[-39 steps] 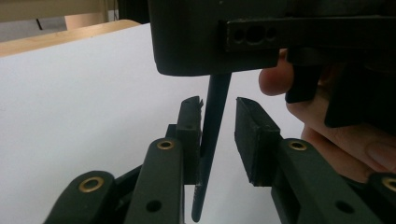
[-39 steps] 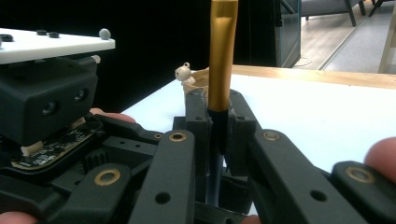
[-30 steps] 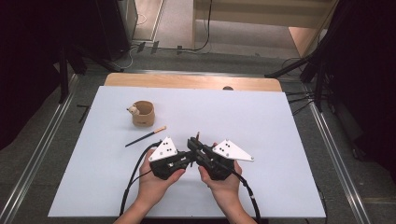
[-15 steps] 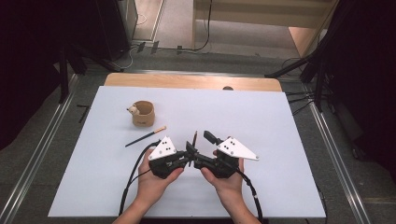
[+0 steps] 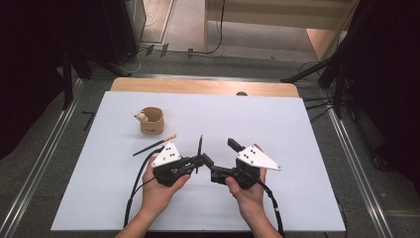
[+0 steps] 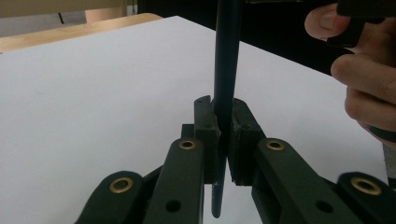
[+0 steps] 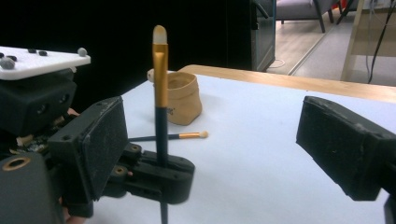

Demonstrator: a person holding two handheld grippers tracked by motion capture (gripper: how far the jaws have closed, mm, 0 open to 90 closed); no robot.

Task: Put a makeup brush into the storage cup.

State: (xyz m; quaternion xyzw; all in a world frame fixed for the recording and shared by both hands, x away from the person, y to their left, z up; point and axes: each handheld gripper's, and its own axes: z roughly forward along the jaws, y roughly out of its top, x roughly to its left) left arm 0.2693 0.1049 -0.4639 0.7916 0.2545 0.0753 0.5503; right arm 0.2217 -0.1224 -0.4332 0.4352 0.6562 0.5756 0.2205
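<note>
The high view looks forward and down over the whole white table. Each gripper view sits low and close behind its own jaws. All share the upright brush.

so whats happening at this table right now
A person holds a tool in each hand over the white table. The left tool is shut on a black-handled makeup brush with a gold ferrule, held upright. The right tool is open beside it. A second similar brush lies flat near the small tan fabric pouch.
</note>
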